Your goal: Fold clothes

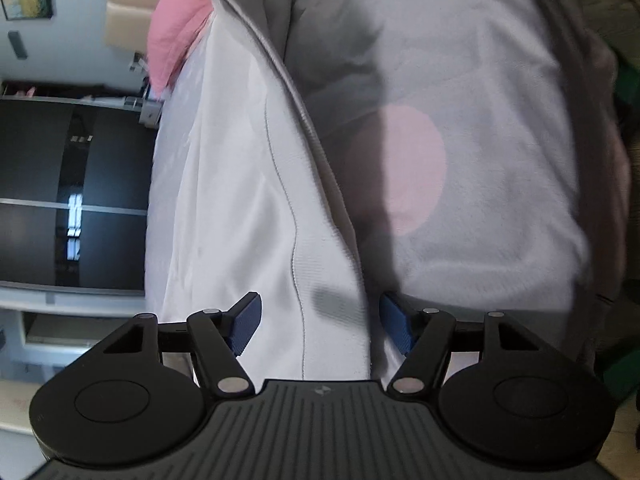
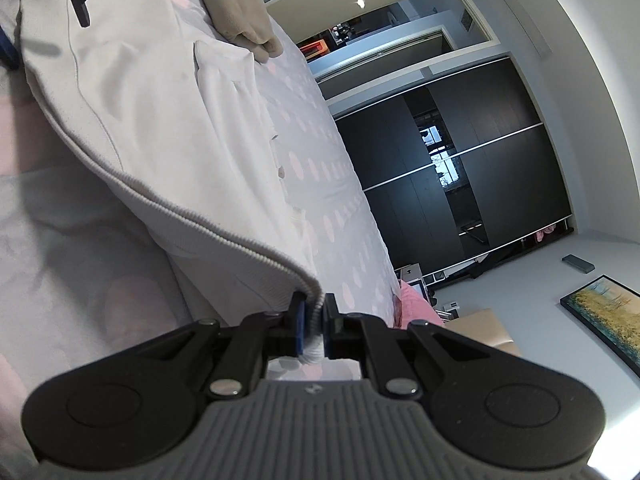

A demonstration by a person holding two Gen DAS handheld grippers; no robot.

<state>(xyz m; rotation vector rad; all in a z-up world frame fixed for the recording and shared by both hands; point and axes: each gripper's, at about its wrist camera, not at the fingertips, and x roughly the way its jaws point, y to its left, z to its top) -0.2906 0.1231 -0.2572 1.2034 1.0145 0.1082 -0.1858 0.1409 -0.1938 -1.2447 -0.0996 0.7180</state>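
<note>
White garment (image 2: 152, 120) lies on the bed (image 2: 332, 184). Right gripper (image 2: 314, 322) jaws pinch its ribbed hem. Left gripper (image 1: 320, 320) jaws stand open astride the blurred hem; whether they touch is unclear.

A bedroom, both views rolled hard sideways. Landmark: a dark wardrobe (image 2: 460, 184) with glossy sliding doors split by pale metal strips, mirroring a bright window. Beside the wardrobe, a pale grey wall (image 2: 592, 92). Near the wardrobe on that same wall, a framed painting (image 2: 604, 316) in yellow and teal, plus a small dark grey box (image 2: 578, 263) between painting and wardrobe. Facing the wardrobe, a bed under a grey cover with pink dots (image 2: 320, 168). By the wardrobe's foot, a pink pillow (image 1: 176, 28) against a beige headboard (image 1: 128, 8).
</note>
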